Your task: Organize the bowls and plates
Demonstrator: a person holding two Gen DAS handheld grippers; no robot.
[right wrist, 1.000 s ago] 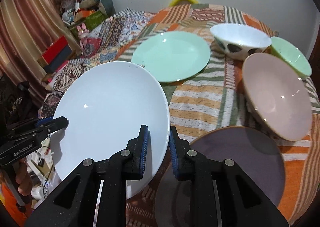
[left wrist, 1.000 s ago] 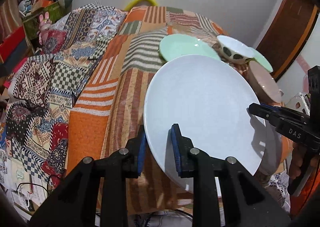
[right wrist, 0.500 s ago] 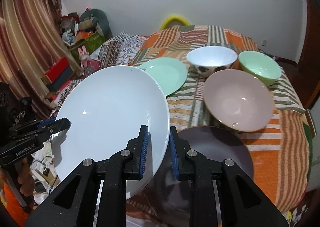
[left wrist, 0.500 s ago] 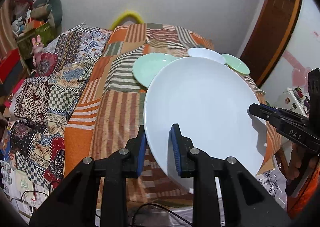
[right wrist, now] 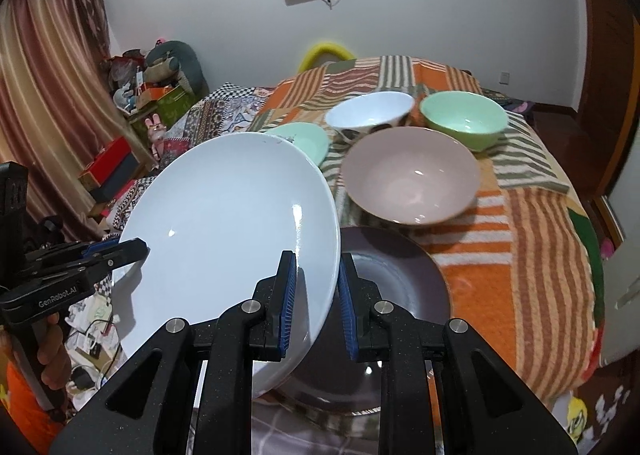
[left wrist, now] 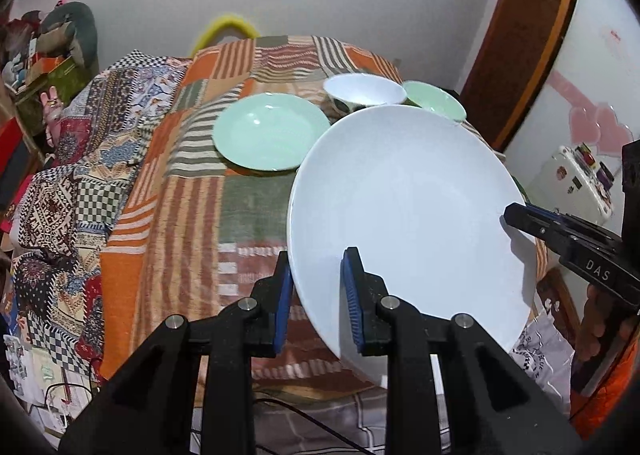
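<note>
A large white plate (left wrist: 404, 215) is held in the air above the table's near edge by both grippers. My left gripper (left wrist: 316, 297) is shut on its left rim. My right gripper (right wrist: 316, 297) is shut on its right rim; the plate also shows in the right wrist view (right wrist: 224, 231). The right gripper appears in the left wrist view (left wrist: 516, 215), the left gripper in the right wrist view (right wrist: 136, 247). On the table stand a dark purple plate (right wrist: 396, 279), a pink bowl (right wrist: 412, 175), a green plate (left wrist: 268, 131), a white patterned bowl (right wrist: 370, 111) and a green bowl (right wrist: 464, 123).
The table has a striped orange patchwork cloth (right wrist: 532, 231). A bed with patterned quilts (left wrist: 72, 183) lies to the left. A wooden door (left wrist: 528, 35) and a small white appliance (left wrist: 580, 183) are on the right. Cables lie on the floor (left wrist: 52, 395).
Both grippers have lifted the white plate higher and pulled it back from the table; the bowls and green plate now look farther away. Both grips are unchanged.
</note>
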